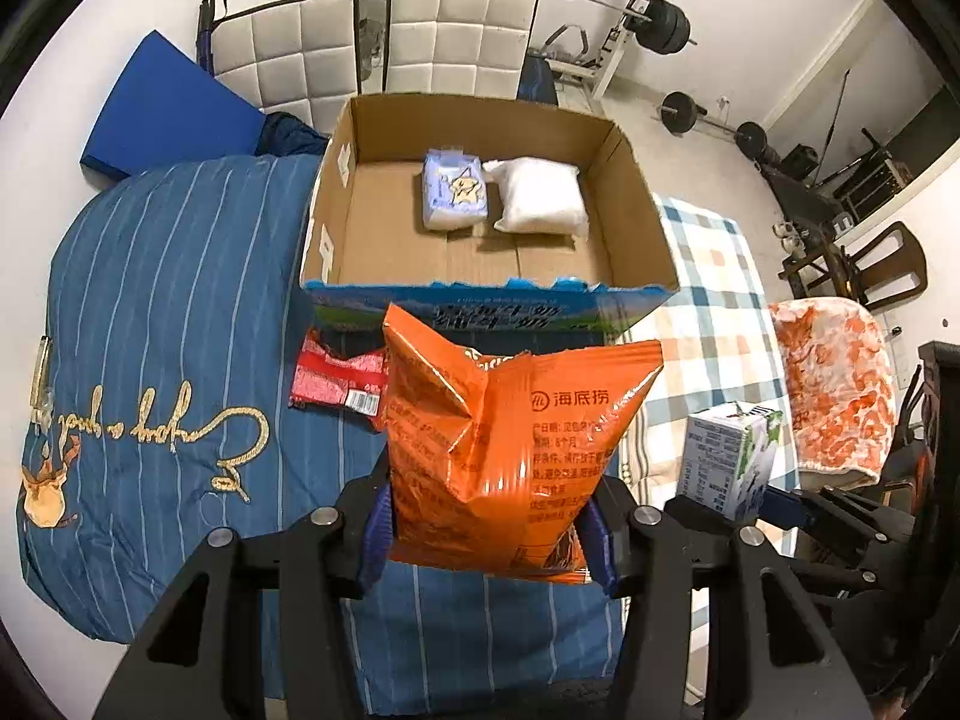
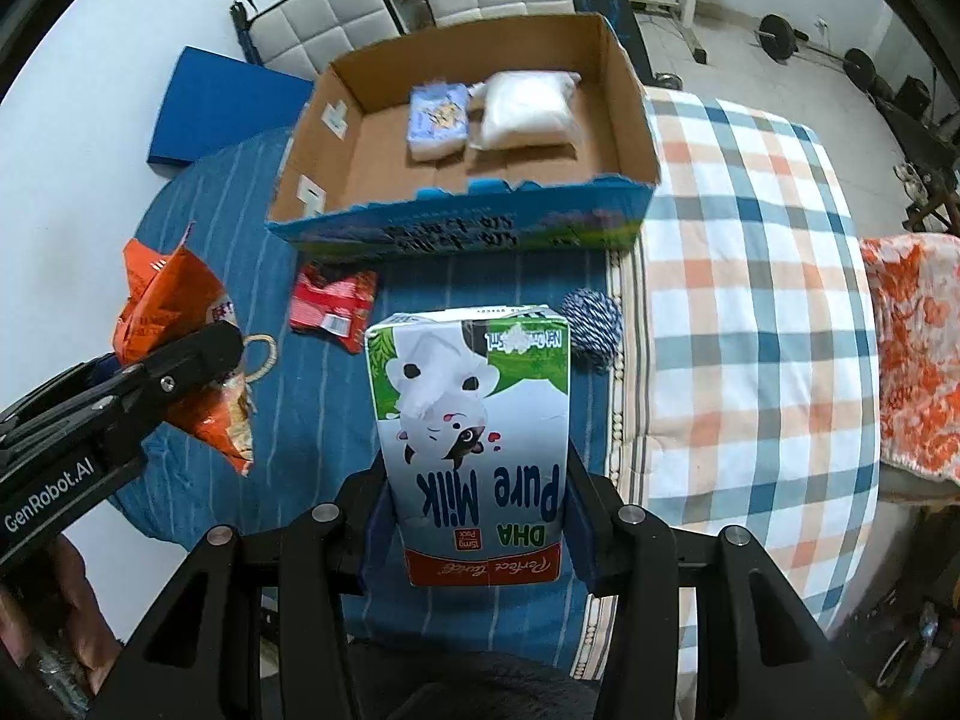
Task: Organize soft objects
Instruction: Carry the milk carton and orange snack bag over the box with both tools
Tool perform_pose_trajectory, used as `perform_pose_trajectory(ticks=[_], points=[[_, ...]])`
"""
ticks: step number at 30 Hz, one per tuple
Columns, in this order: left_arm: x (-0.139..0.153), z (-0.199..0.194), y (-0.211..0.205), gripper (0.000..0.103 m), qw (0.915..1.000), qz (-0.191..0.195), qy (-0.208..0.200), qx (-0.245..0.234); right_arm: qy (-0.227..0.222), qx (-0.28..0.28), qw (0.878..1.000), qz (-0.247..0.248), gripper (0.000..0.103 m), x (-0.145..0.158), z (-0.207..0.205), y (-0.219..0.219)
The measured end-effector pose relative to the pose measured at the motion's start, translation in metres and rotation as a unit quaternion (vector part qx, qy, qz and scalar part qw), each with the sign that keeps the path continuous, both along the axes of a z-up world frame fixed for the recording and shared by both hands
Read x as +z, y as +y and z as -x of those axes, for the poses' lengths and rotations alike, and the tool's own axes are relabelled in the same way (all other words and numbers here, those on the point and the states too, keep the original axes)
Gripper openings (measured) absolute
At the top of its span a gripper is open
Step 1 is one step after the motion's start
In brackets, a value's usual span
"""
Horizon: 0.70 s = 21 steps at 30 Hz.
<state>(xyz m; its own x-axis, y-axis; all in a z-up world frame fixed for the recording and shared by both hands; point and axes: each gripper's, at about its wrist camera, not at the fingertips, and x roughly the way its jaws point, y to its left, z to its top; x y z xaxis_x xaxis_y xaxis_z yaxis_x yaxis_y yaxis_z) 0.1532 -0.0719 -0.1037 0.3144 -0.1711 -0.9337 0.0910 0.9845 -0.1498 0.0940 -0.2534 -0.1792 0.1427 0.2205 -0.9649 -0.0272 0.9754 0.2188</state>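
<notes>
My left gripper [image 1: 487, 531] is shut on an orange snack bag [image 1: 510, 444] and holds it above the blue quilt, in front of the cardboard box [image 1: 336, 198]. My right gripper [image 2: 477, 516] is shut on a milk carton [image 2: 474, 420], held upside down above the quilt. The box [image 2: 630, 108] holds a blue tissue pack [image 1: 453, 189] and a white pillow-like bag [image 1: 540, 195]. A red snack packet [image 1: 336, 378] lies on the quilt by the box's front wall. The orange bag [image 2: 180, 324] and left gripper also show at the left of the right wrist view.
A blue striped quilt [image 1: 168, 312] and a checked sheet [image 2: 750, 276] cover the bed. A blue-white yarn ball [image 2: 591, 315] lies near the box. An orange-patterned blanket [image 1: 834, 384] is at right. White padded chairs [image 1: 462, 30], a blue board [image 1: 162, 114] and gym weights stand behind.
</notes>
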Motion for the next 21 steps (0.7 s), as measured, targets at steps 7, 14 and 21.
perform_pose_trajectory(ticks=[7,14,21], points=[[0.017,-0.022,-0.006,0.049,0.9996,0.016,-0.020,-0.009,-0.019,0.012,1.000,-0.015,0.050,0.018,-0.026,0.003],[0.019,-0.083,-0.006,0.049,0.9994,0.023,-0.025,-0.008,-0.040,0.006,0.999,-0.022,0.050,0.023,-0.084,-0.003],[-0.021,-0.156,-0.004,0.049,0.9997,0.002,0.022,-0.009,-0.024,-0.002,1.000,-0.014,0.050,-0.007,-0.169,-0.016]])
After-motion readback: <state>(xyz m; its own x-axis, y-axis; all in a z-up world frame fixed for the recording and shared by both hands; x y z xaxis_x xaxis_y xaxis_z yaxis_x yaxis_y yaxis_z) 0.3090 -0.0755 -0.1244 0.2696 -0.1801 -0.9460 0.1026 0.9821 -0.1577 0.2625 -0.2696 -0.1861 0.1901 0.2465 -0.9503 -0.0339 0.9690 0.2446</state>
